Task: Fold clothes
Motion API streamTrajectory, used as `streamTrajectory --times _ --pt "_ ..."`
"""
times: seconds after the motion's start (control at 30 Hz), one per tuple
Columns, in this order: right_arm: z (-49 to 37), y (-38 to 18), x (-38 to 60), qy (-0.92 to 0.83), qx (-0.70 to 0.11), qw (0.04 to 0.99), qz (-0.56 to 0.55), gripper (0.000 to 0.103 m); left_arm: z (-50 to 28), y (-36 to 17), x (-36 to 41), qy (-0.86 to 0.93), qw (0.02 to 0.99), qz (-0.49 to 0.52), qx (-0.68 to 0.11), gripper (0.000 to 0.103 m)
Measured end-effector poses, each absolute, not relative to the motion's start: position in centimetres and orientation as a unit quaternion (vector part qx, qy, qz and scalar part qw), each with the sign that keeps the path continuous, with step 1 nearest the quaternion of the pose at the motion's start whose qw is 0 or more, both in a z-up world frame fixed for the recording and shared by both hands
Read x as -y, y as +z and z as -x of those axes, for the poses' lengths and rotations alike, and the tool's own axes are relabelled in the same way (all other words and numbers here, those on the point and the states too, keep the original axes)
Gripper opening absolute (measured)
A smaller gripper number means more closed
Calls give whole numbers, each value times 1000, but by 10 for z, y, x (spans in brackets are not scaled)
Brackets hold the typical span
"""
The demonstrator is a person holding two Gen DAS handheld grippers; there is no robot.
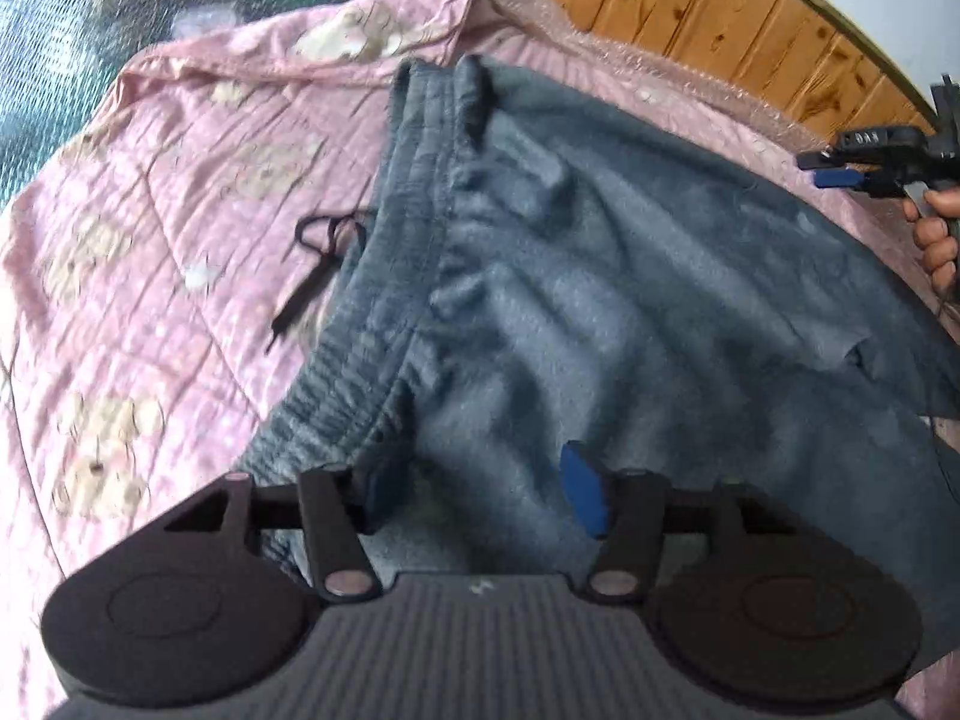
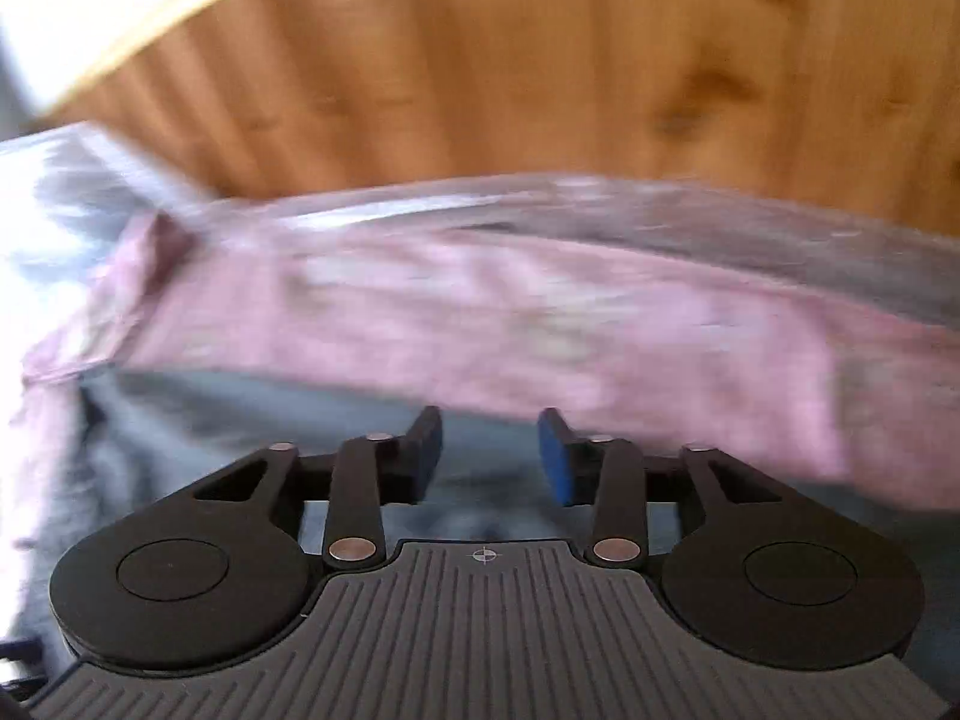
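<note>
On pink quilt [image 1: 150, 180] | left claw [image 1: 474, 492] wide apart over grey trousers [image 1: 600, 300] | right claw [image 2: 491, 456] agape, empty

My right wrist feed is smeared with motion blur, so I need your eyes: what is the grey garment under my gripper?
Observer: Grey sweatpants, spread on the pink quilt. The left wrist view shows the elastic waistband.
Operator: Any loose cord?
Observer: Yes, a black drawstring lies on the quilt beside the waistband.
Operator: Is the left gripper gripping?
Observer: No, the left gripper is open, with its fingers wide apart over the waistband end.
</note>
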State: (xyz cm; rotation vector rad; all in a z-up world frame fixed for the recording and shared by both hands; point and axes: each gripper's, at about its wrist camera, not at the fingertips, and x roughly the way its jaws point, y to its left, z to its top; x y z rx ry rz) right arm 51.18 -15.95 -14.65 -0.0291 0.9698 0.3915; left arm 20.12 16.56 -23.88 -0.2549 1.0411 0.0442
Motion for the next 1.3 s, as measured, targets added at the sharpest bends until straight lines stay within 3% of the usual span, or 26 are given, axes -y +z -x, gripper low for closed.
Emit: streamTrajectory --times 0.07,0.17,0.2,0.3,0.37,0.47,0.57,0.63,0.7,0.8,0.93,1.13,1.3 --pt "-514 -156 147 184 -461 868 23 45 -191 -240 -162 23 860 96 -500 56" --pt "-517 -171 128 179 -457 870 37 37 -174 -240 -157 25 860 53 -506 47" --pt "-518 -175 122 178 -456 871 42 46 -168 -240 -159 26 859 45 -509 48" --pt "-520 -186 107 169 -452 874 51 41 -163 -233 -167 30 857 60 -510 39" --pt "-497 -165 134 166 -437 884 21 39 -165 -219 -169 29 863 83 -497 43" --pt "-447 -131 183 169 -409 897 -25 50 -167 -202 -170 5 882 99 -460 57" --pt "-408 -132 215 138 -416 899 -21 51 -175 -220 -171 -3 870 89 -484 56" --pt "-400 -142 237 111 -423 899 -24 47 -171 -236 -172 1 864 60 -499 47" --pt "-391 -151 258 84 -431 898 -27 55 -165 -239 -168 -6 865 25 -501 46" --pt "-379 -165 289 44 -441 896 -32 43 -164 -228 -160 -8 860 5 -510 46" --pt "-325 -153 329 6 -432 900 -47 59 -160 -226 -152 -28 858 7 -513 51" --pt "-211 -189 425 -88 -507 855 -65 60 -147 -231 -164 -4 856 23 -516 39" --pt "-139 -174 532 -120 -487 857 -117 60 -140 -219 -178 78 842 64 -530 41"
